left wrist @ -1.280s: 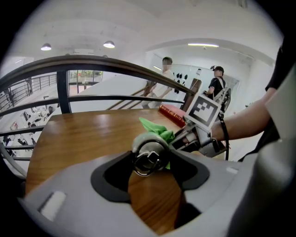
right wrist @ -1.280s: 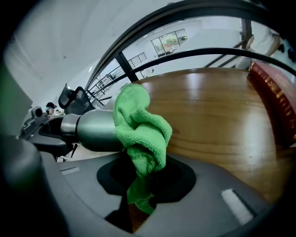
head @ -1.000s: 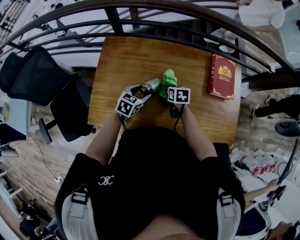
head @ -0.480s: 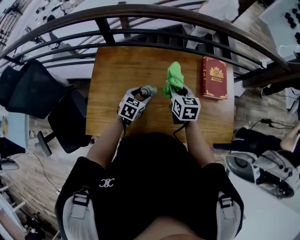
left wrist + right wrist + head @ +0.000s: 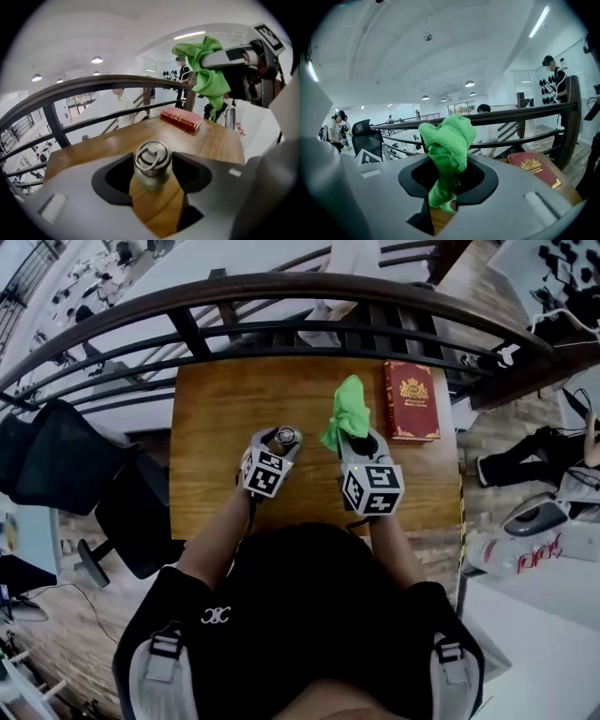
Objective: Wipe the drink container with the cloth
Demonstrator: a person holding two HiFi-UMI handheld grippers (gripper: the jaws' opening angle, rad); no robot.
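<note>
Two hand-held grippers work over one wooden desk (image 5: 216, 427), and each has one thing in it. The left hand-held gripper (image 5: 278, 439) (image 5: 152, 176) has its jaws closed narrowly on either side of the single drink container (image 5: 286, 436) (image 5: 152, 161), a small metal bottle. Its one cap (image 5: 152, 157) carries a ring and faces back towards that gripper's camera. The container sits near the middle of the desk, at about 9 o'clock from the cloth and apart from it. Whether its base rests on the wood cannot be told. The right hand-held gripper (image 5: 354, 442) (image 5: 447, 183) is clamped on the one green cloth (image 5: 347, 413) (image 5: 447, 145) (image 5: 206, 70). The cloth is bunched between the jaws and sticks out past their tips towards 12 o'clock in the head view, with a short end hanging below the grip. One red book (image 5: 410, 399) (image 5: 182, 118) (image 5: 534, 169) with a gold emblem lies flat at the desk's 2 o'clock corner, just beside the cloth at its 3 o'clock and not touching it. One dark curved railing (image 5: 281, 287) runs along the desk's far edge at 12 o'clock.
</note>
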